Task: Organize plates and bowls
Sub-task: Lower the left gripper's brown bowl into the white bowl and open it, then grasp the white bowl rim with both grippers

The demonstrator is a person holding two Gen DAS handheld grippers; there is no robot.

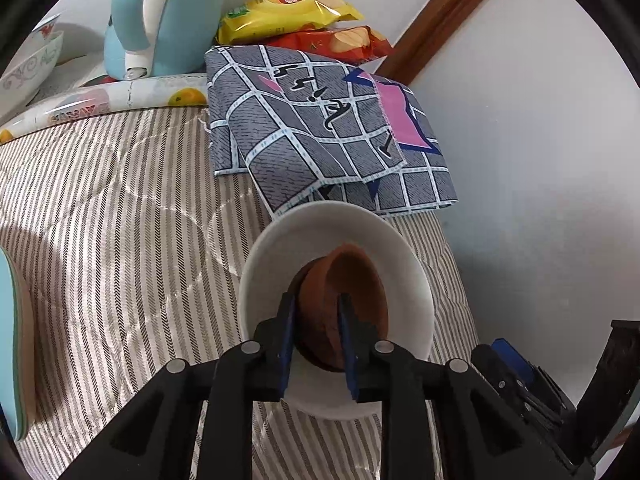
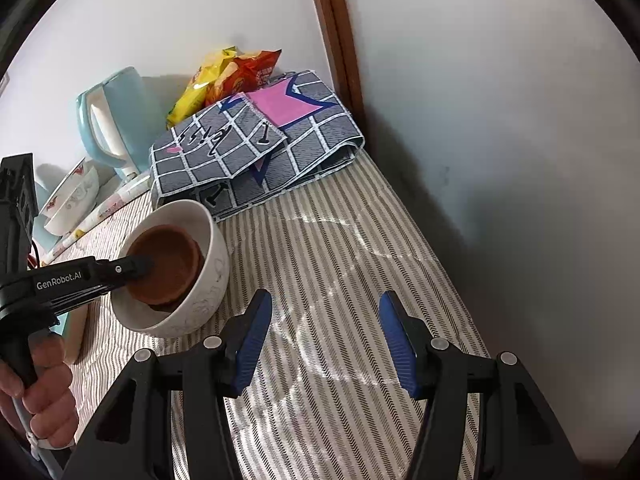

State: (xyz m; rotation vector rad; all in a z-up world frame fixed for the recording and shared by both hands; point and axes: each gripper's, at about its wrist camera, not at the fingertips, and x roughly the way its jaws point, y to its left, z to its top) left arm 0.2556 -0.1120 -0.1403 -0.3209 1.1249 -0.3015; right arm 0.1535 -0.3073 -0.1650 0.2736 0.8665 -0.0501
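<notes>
A small brown clay bowl (image 1: 348, 300) sits inside a white bowl (image 1: 280, 248) on the striped cloth. My left gripper (image 1: 316, 308) straddles the brown bowl's near rim, one finger inside and one outside, jaws narrowed on it. In the right wrist view the left gripper (image 2: 140, 266) reaches into the brown bowl (image 2: 168, 264) within the white bowl (image 2: 208, 280). My right gripper (image 2: 324, 320) is open and empty above the cloth, to the right of the bowls. A patterned white bowl (image 2: 76, 196) stands far left, also in the left wrist view (image 1: 32, 60).
A folded grey checked cloth (image 1: 320, 128) lies behind the bowls. Chip bags (image 1: 296, 20) and a light blue kettle (image 1: 160, 16) stand at the back. A light blue plate edge (image 1: 16, 340) shows at far left. A wall (image 2: 500, 120) bounds the right side.
</notes>
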